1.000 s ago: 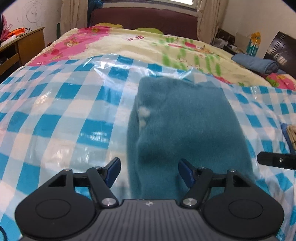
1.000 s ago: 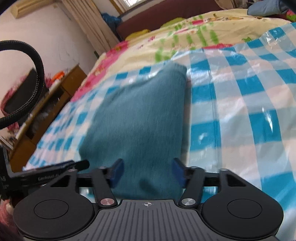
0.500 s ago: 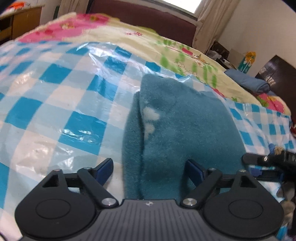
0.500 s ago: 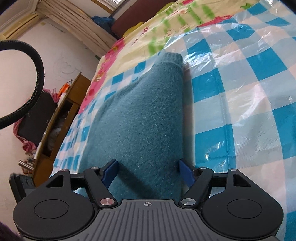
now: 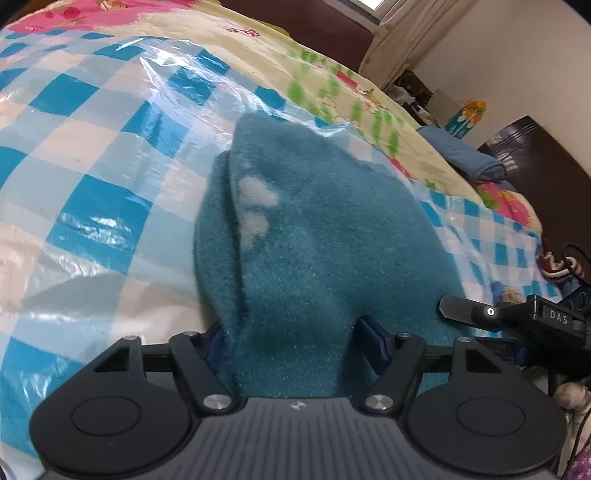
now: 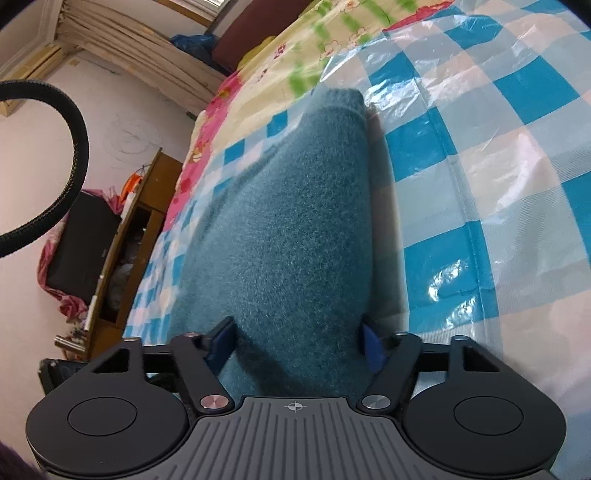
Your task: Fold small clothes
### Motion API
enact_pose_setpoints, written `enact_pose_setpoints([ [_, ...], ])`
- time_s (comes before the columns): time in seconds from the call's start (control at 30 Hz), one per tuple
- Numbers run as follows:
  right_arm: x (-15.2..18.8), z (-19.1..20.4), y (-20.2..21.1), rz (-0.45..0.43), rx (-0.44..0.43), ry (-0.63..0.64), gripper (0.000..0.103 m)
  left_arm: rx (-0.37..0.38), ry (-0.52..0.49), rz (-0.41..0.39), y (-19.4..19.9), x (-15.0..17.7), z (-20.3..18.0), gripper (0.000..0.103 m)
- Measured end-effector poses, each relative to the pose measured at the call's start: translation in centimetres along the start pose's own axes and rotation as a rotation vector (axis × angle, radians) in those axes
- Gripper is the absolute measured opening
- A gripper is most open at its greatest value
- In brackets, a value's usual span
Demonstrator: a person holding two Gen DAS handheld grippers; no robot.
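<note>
The folded teal fleece garment (image 5: 325,258) lay on the glossy blue-and-white checked plastic sheet (image 5: 92,177) spread over the bed, its near edge reaching in between the fingers of both tongs. The left gripper (image 5: 291,341) was spread wide with the garment's left near corner sitting between its blue-padded fingers (image 5: 373,341); cloth touched both pads but was not pinched. Its layered side fold, with two pale patches (image 5: 255,206), ran away from that gripper along the garment's left side. The right gripper (image 6: 295,341) was likewise spread wide, its fingers (image 6: 371,347) straddling the garment (image 6: 288,240) at the right near corner, no clamp visible. In the left wrist view the right gripper's black finger tip (image 5: 465,314) showed just beside the garment's right edge.

Left of the garment the checked sheet was bare, crinkled, shiny with glare. In the right wrist view the sheet (image 6: 480,166) was bare to the right too, with a raised seam running beside the garment's straight right edge. The garment's far end stopped close to the far edge of the sheet.

Beyond the sheet: floral yellow-and-pink bedspread (image 5: 258,48), dark maroon headboard (image 5: 306,22), a folded blue cloth (image 5: 465,158) well apart at far right, dark wooden cabinet (image 5: 535,173). The right wrist view showed a brown wooden desk (image 6: 136,236) beside the bed, beige curtains (image 6: 147,48), and a black braided cable loop (image 6: 70,158) at left.
</note>
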State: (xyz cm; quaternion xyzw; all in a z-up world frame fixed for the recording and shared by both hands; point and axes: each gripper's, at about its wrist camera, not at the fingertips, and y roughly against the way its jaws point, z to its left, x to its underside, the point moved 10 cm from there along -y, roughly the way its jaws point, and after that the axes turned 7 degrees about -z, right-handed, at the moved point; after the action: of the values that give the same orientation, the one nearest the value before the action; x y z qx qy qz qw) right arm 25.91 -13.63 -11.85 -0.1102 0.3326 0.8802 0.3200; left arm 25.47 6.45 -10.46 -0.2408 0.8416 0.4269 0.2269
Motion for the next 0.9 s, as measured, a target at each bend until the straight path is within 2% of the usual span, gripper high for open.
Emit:
enact_pose_setpoints([
  [0.23, -0.6, 1.5, 3.9, -0.074, -0.043, 0.011, 0.054, 0.086, -0.035, -0.038, 2.1, -0.3, -3.4, 0.069],
  [0.37, 1.7, 0.3, 5.5, -0.057, -0.014, -0.021, 0.052, 0.107, -0.028, -0.006, 1.9, 2.1, -4.6, 0.069],
  [0.47, 3.3, -0.8, 6.3, -0.034, 0.019, -0.008, 0.052, 0.102, -0.066, -0.003, 2.3, 3.9, -5.3, 0.069],
  [0.57, 3.0, -2.2, 6.0, -0.022, 0.070, 0.000, 0.052, 0.061, -0.074, 0.017, 2.4, 4.0, -4.3, 0.067],
  [0.63, 2.9, -1.8, 6.3, -0.018, 0.081, 0.025, 0.053, 0.045, -0.080, 0.004, 3.4, 3.6, -3.7, 0.067],
  [0.77, 1.7, 0.1, 8.0, -0.096, 0.123, 0.127, 0.055, -0.017, -0.136, -0.107, 6.4, 1.1, -3.4, 0.067],
  [0.9, 0.2, 2.2, 8.3, -0.151, 0.107, 0.177, 0.055, -0.049, -0.172, -0.172, 5.9, -1.4, -4.5, 0.067],
])
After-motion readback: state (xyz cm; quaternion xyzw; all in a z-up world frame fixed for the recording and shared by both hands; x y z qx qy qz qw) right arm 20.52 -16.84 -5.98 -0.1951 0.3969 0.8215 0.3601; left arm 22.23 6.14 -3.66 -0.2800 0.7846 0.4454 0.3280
